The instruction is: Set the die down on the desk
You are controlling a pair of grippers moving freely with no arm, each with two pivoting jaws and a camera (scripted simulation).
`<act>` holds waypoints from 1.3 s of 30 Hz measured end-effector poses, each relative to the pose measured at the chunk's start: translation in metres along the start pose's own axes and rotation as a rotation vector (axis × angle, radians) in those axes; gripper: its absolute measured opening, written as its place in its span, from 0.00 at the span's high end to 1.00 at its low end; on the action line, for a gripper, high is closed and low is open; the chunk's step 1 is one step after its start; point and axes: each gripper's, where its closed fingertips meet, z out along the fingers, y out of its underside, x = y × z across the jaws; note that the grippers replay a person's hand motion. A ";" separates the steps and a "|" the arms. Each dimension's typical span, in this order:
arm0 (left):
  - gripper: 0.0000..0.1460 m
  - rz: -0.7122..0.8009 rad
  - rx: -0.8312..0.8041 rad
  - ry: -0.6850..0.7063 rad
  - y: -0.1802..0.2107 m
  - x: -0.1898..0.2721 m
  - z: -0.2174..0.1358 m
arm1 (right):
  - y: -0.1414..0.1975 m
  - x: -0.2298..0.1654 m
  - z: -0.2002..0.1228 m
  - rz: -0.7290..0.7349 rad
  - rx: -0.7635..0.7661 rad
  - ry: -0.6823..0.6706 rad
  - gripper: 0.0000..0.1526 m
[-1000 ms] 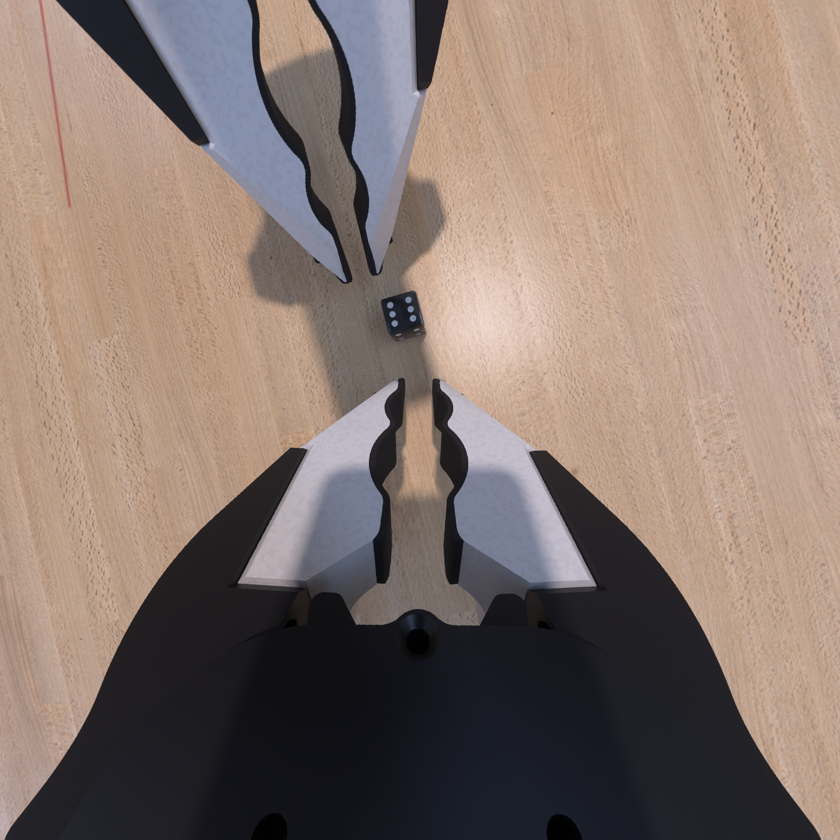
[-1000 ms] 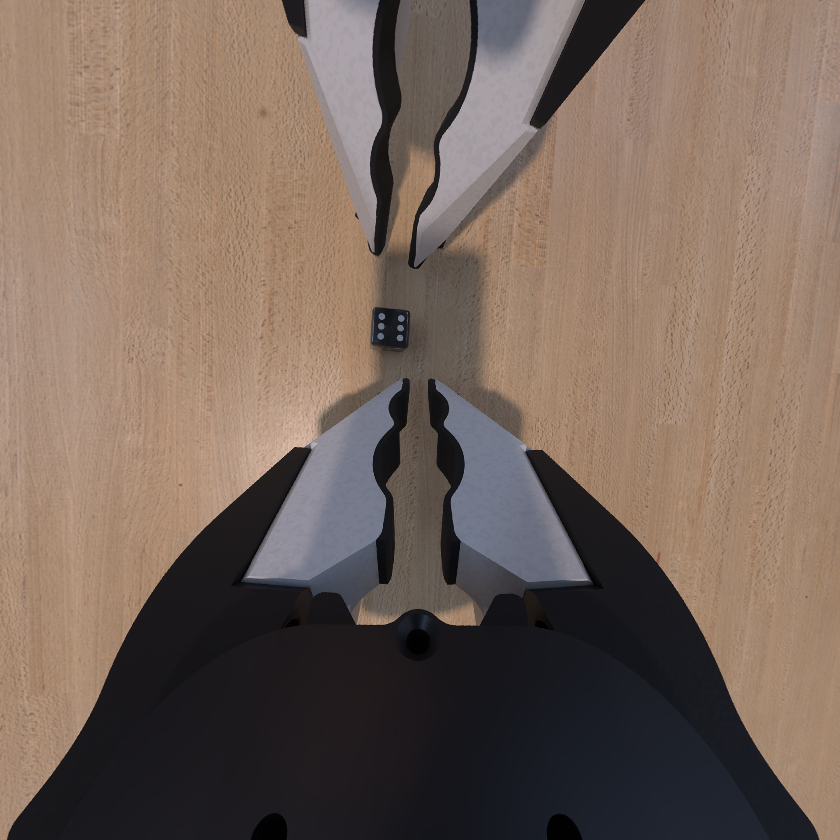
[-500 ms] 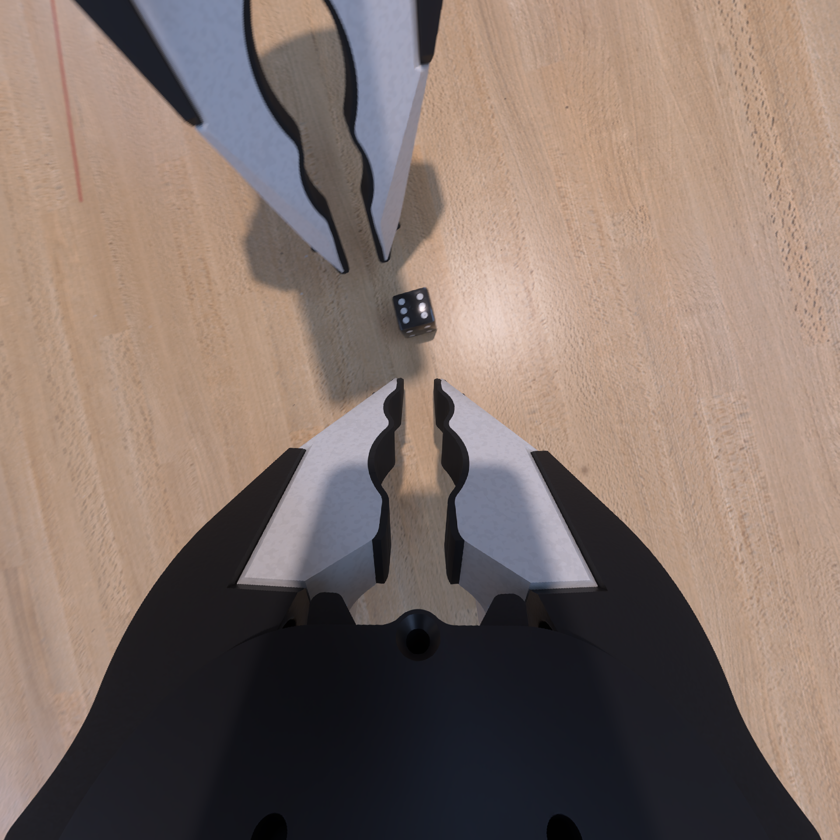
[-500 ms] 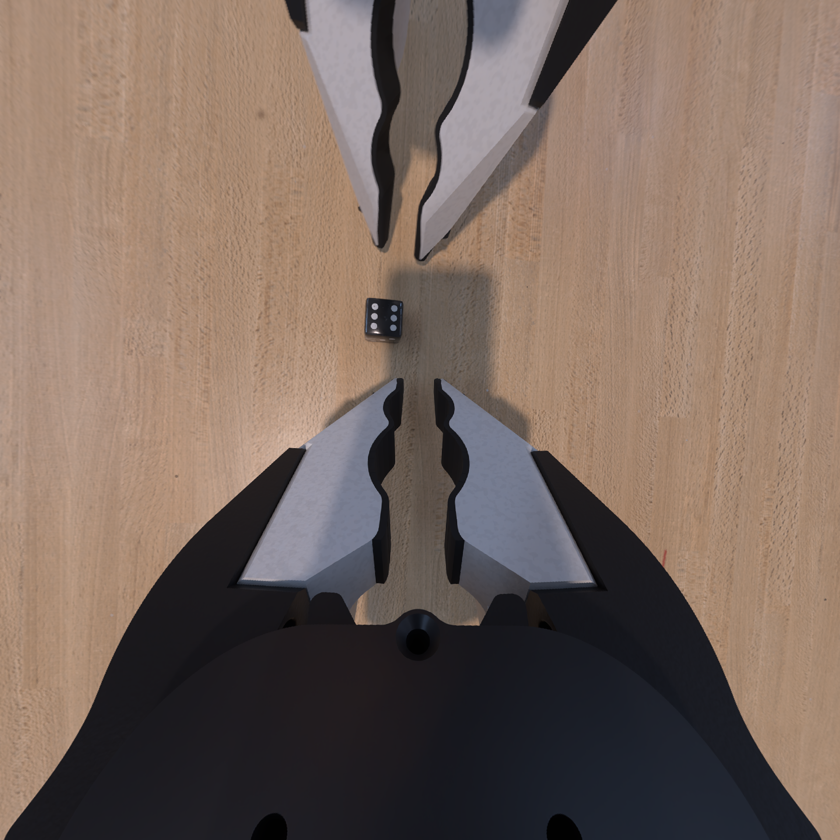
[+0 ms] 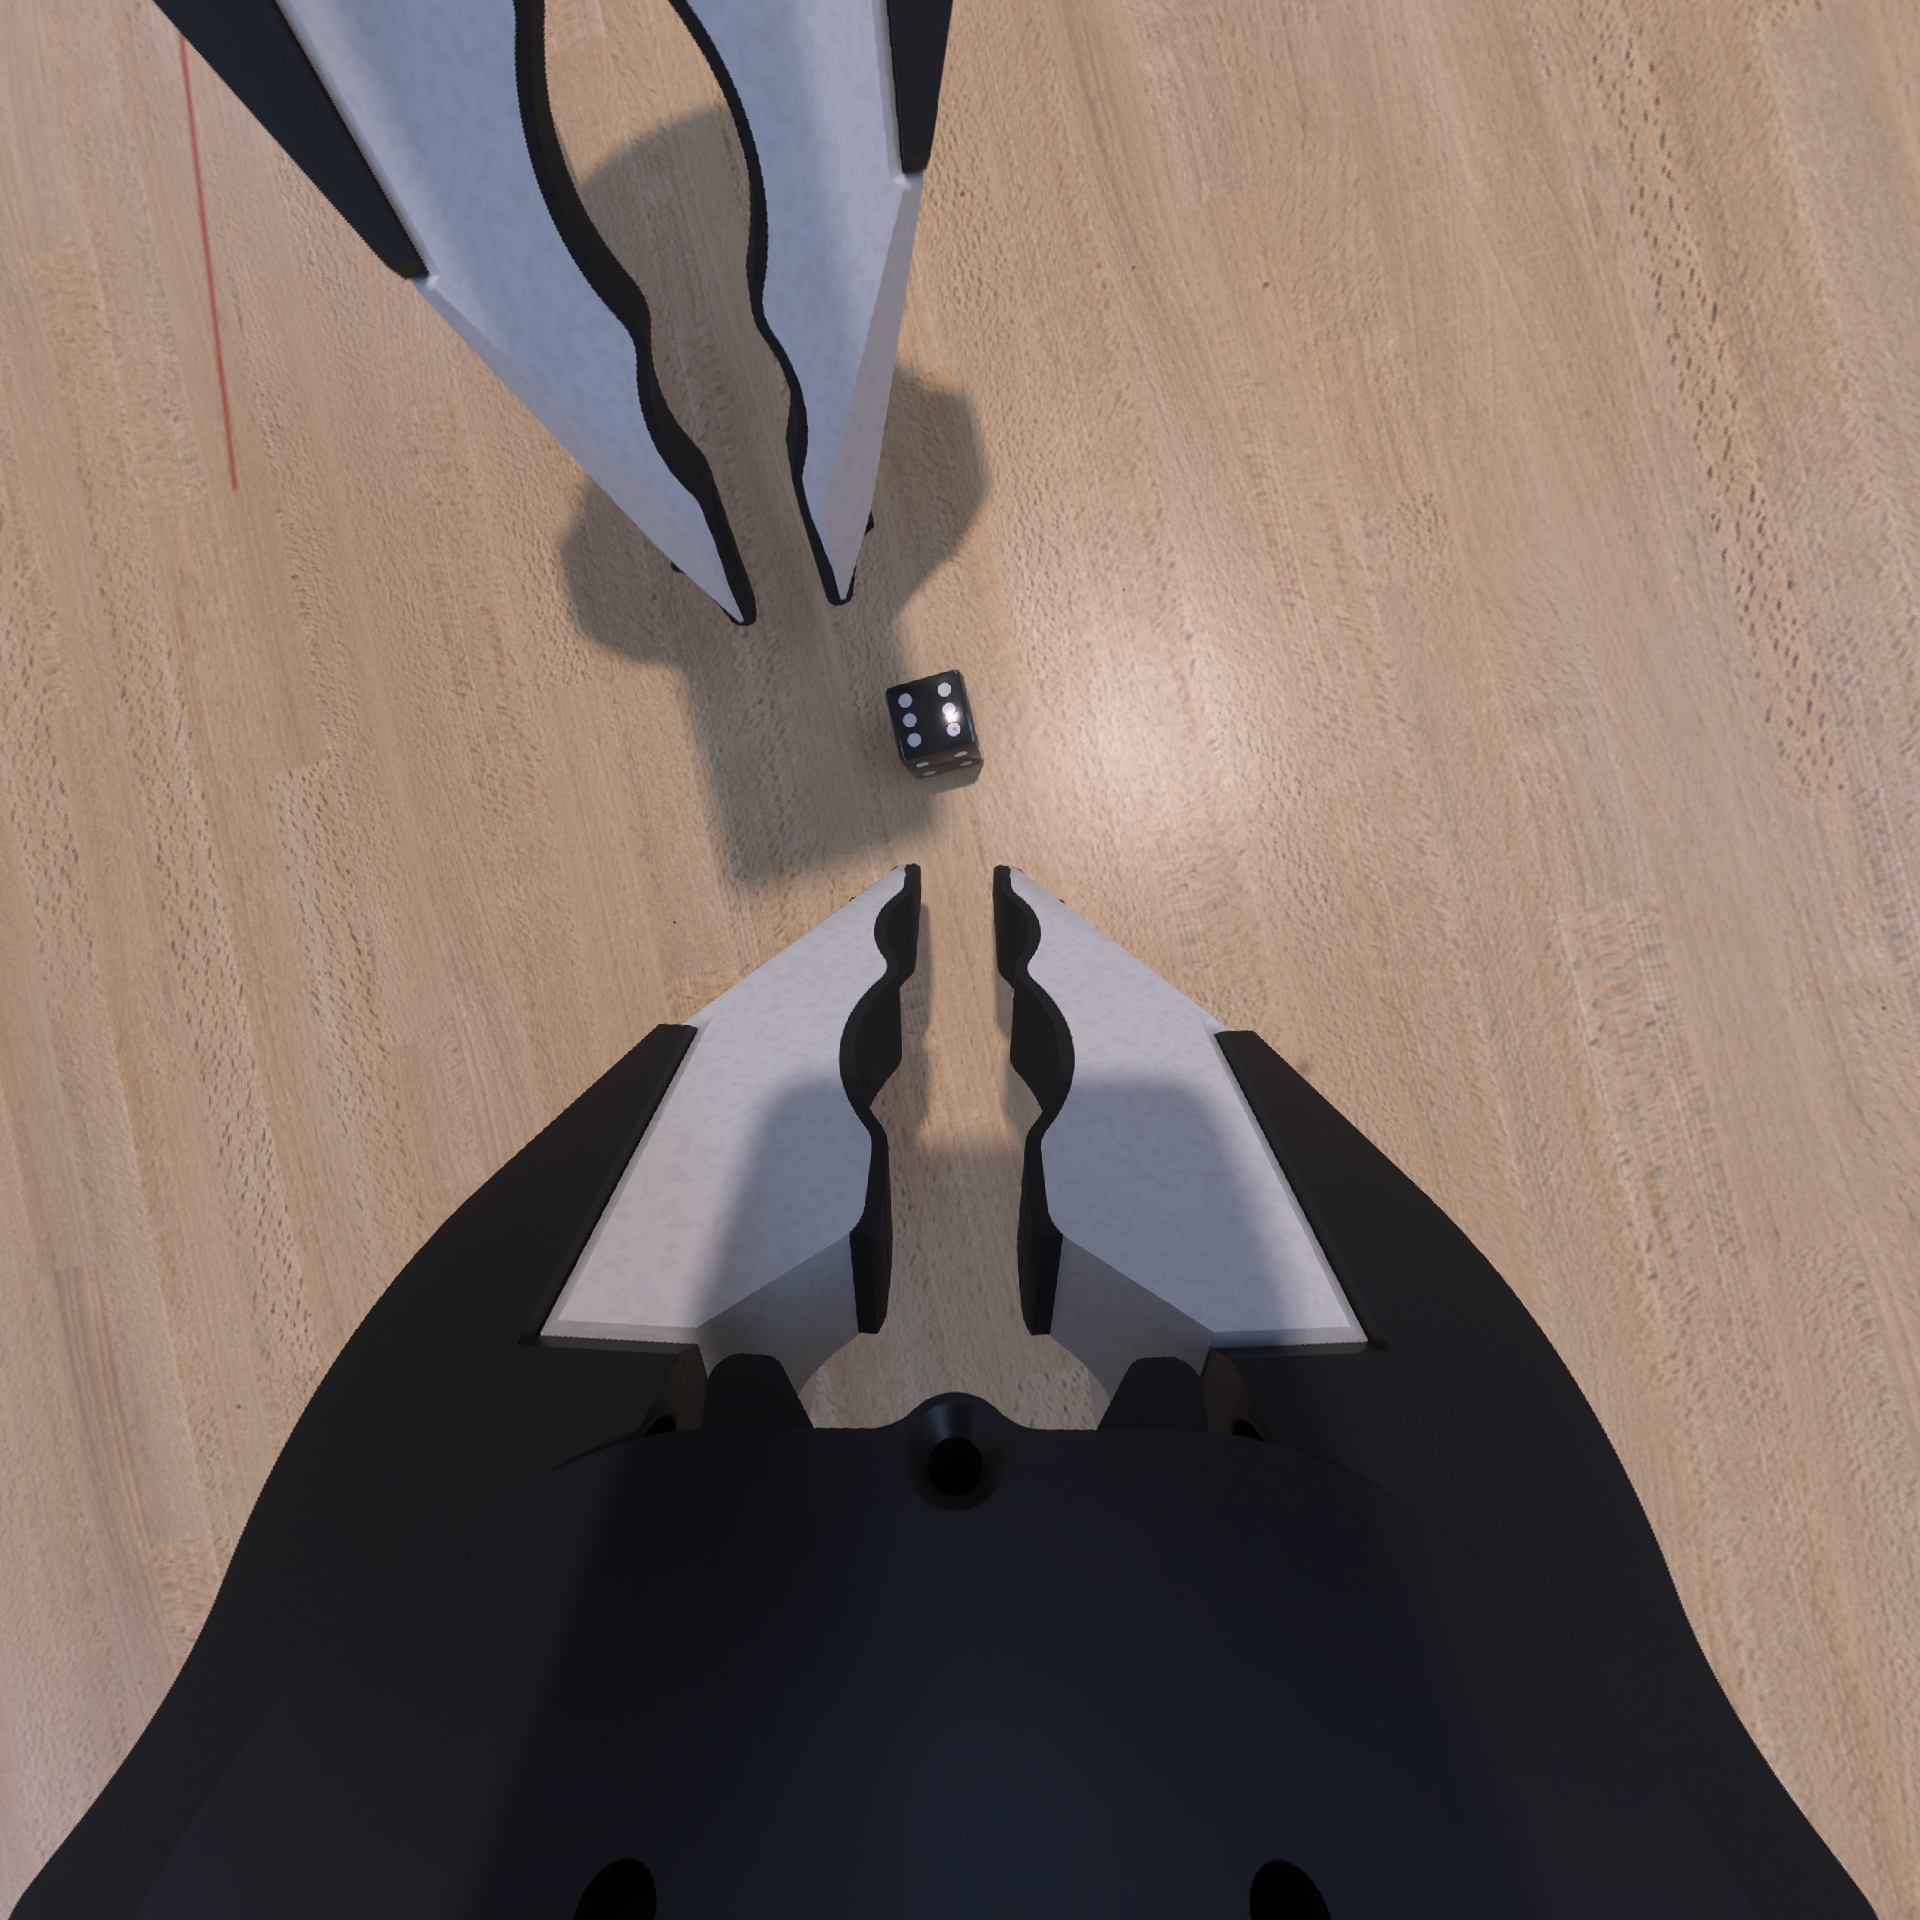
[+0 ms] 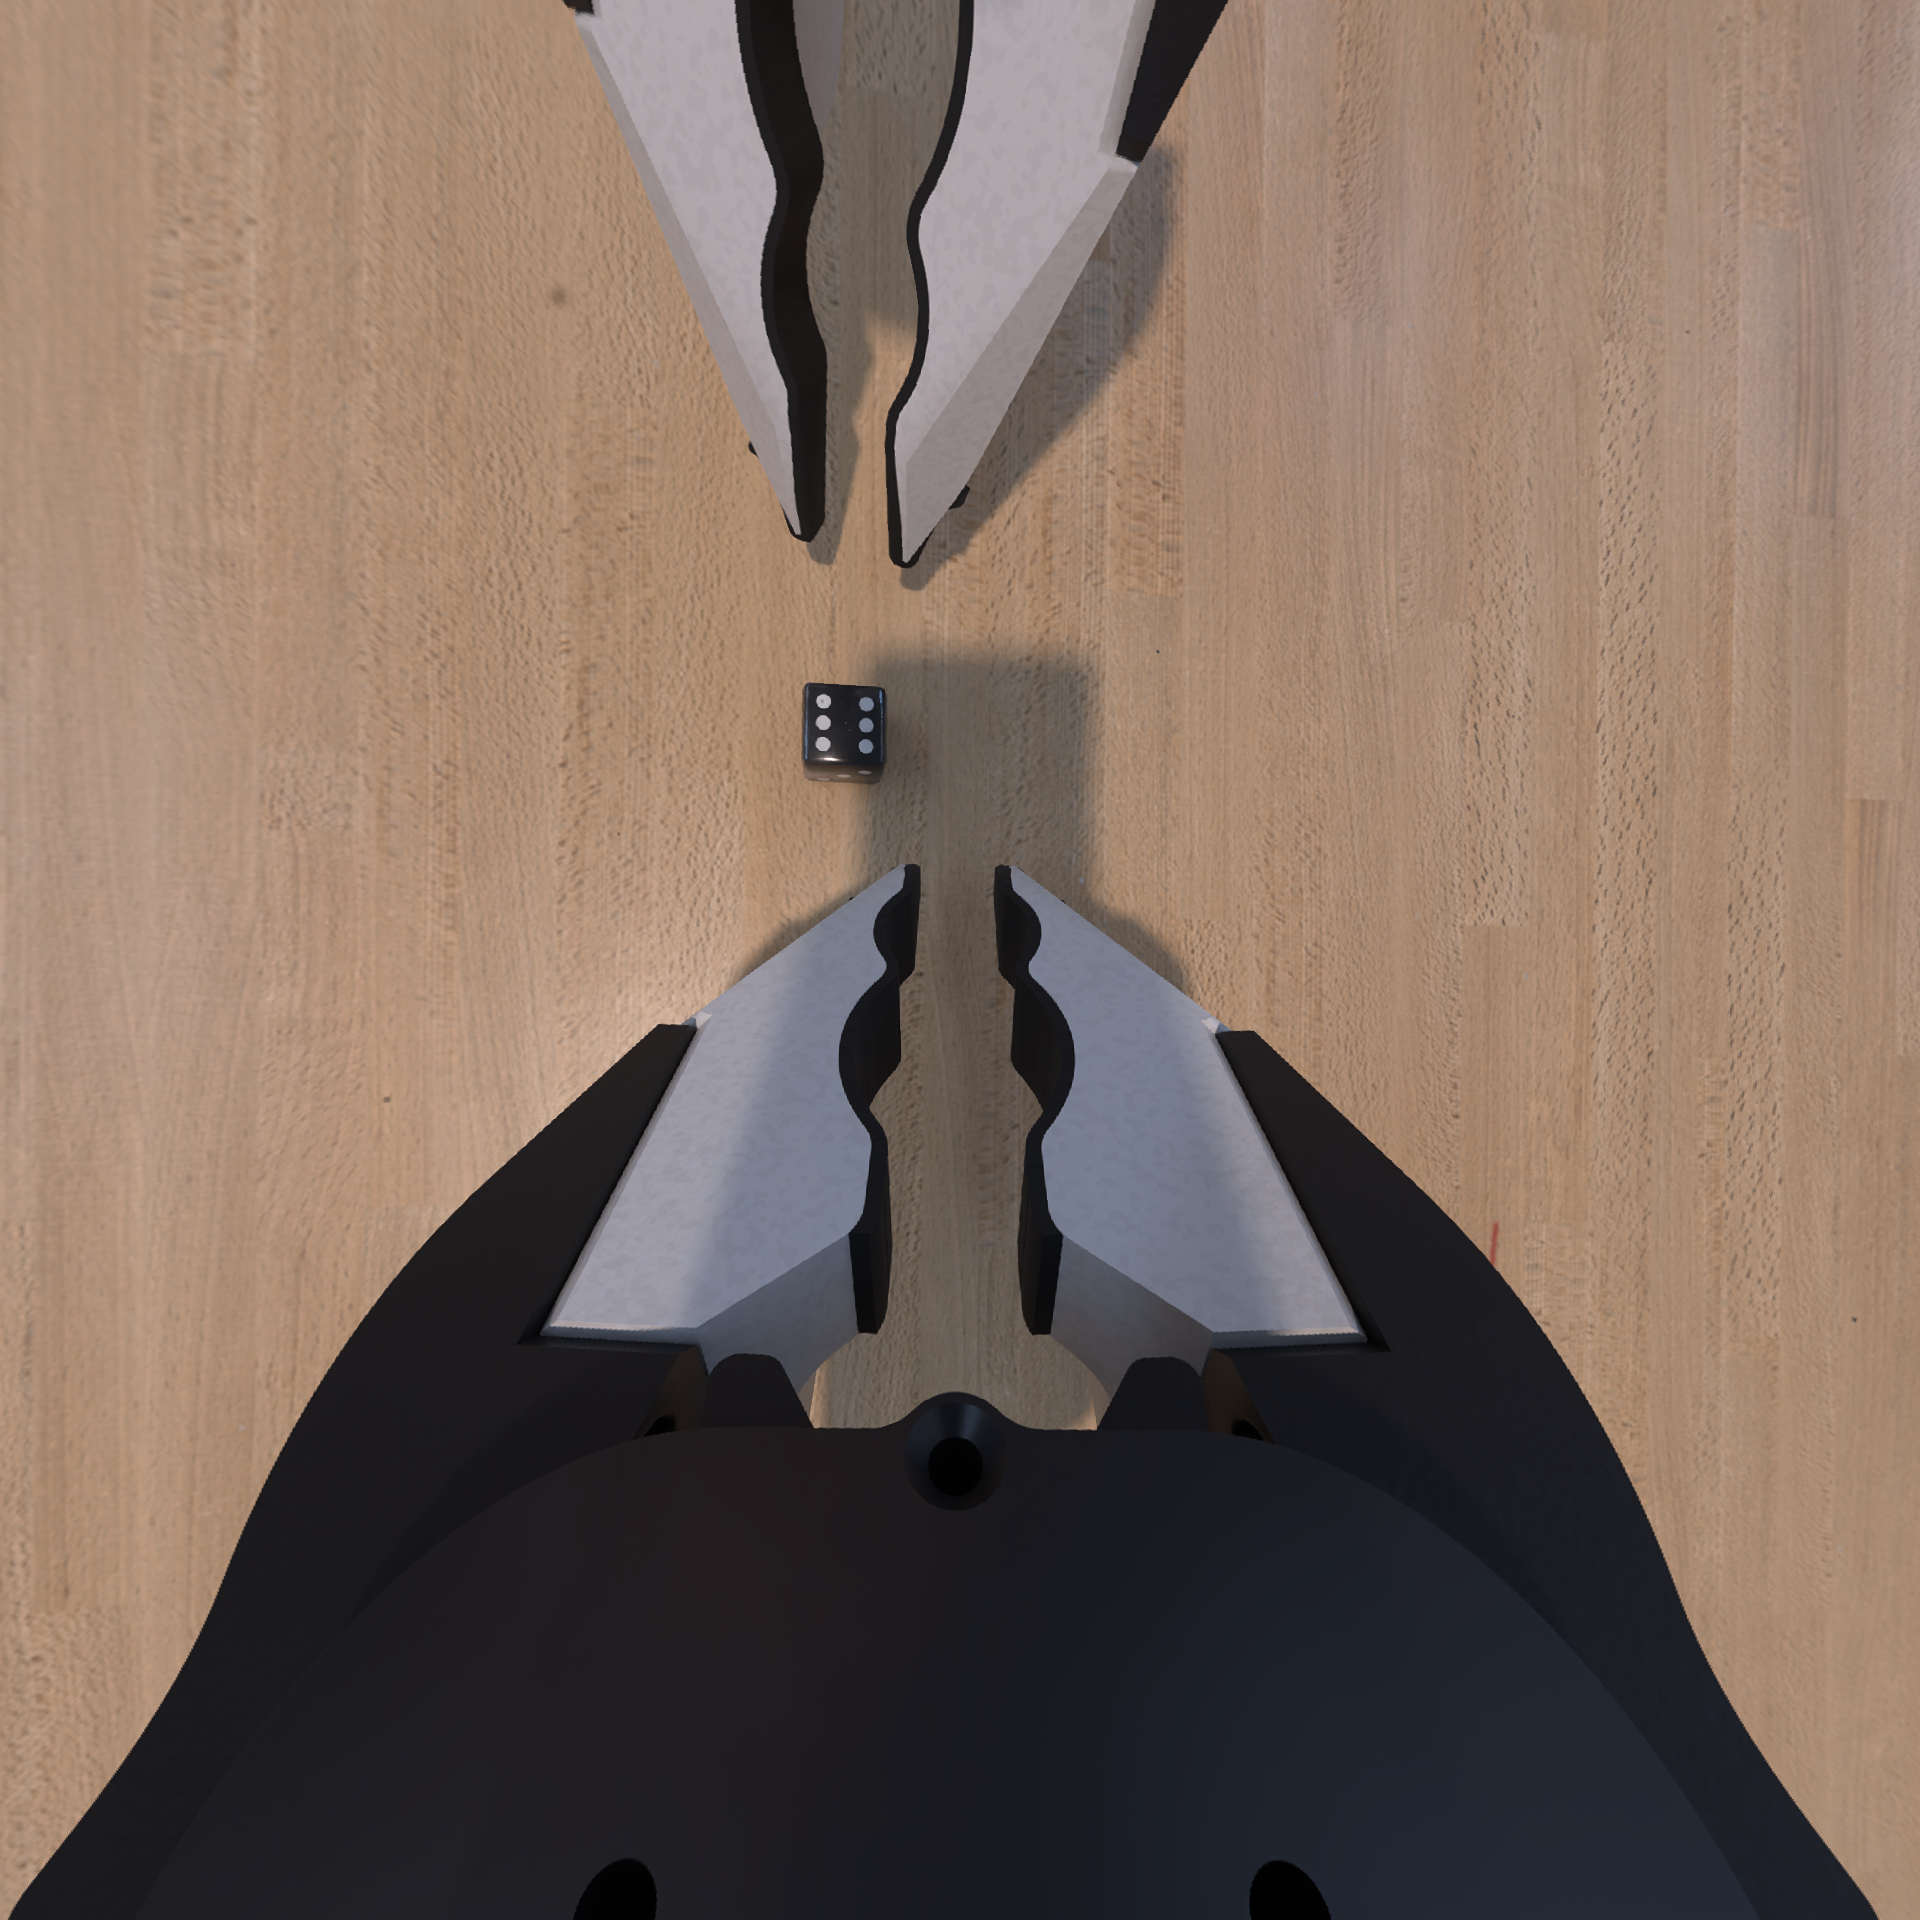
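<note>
Light wooden desk (image 5: 1455, 520); black die (image 5: 933, 724) rests on it, six up, between left gripper (image 5: 956, 883) and right gripper (image 6: 956, 883), touching neither. Both slightly parted, empty; height above desk unclear

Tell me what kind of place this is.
Probably a bare wooden desk or tabletop; nothing beyond it shows. Light wood grain fills both views, a small black die lies on it, and the left gripper and right gripper face each other over it, holding nothing.
</note>
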 end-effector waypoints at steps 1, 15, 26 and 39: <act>0.91 0.000 -0.003 0.001 0.000 0.000 0.001 | 0.001 0.000 0.002 -0.005 -0.011 0.005 0.91; 0.90 0.008 -0.023 0.000 0.001 0.001 0.004 | -0.012 -0.005 0.004 -0.047 0.035 -0.005 0.91; 0.90 -0.080 0.043 -0.208 0.013 -0.044 -0.083 | -0.021 -0.012 0.000 -0.016 0.079 0.014 0.86; 0.90 -0.121 0.081 -0.358 0.033 -0.065 -0.142 | -0.027 -0.012 0.000 0.023 0.101 0.016 0.85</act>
